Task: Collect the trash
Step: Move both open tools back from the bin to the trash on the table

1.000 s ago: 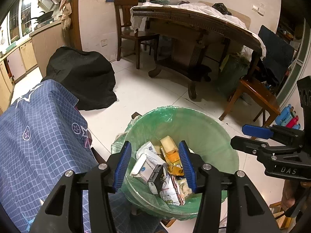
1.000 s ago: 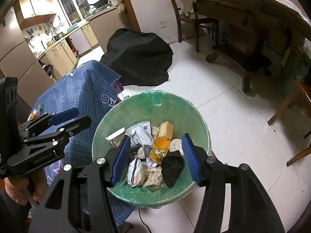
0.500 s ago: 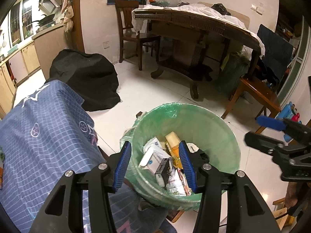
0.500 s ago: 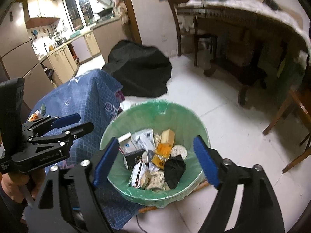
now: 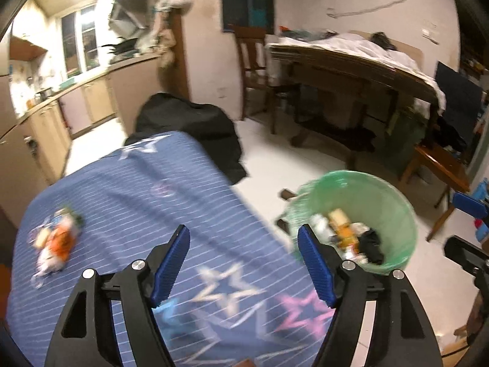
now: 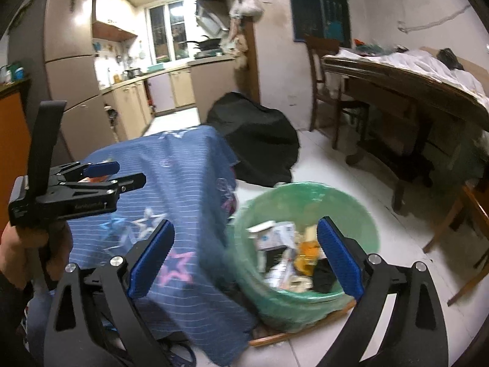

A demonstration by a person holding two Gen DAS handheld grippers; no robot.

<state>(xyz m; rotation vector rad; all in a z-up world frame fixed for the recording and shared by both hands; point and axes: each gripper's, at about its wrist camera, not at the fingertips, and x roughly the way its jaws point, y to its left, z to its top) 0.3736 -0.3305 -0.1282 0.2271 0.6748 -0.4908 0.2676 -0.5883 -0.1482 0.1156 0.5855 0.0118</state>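
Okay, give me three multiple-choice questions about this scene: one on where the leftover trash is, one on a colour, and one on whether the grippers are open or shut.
1. Where does the leftover trash lie?
A. On the blue star cloth
B. On the white floor
C. On the wooden chair

2. What colour is the bag lining the bin?
A. Black
B. Green
C. Red

3. How do the two grippers stand?
A. Both shut on trash
B. Left shut, right open
C. Both open and empty

Answers:
1 A: the crumpled orange-and-white trash rests on the blue star cloth, apart from the bin.
2 B: the bin liner is translucent green around the trash inside.
3 C: the left gripper and the right gripper each show blue pads spread wide with nothing between them.
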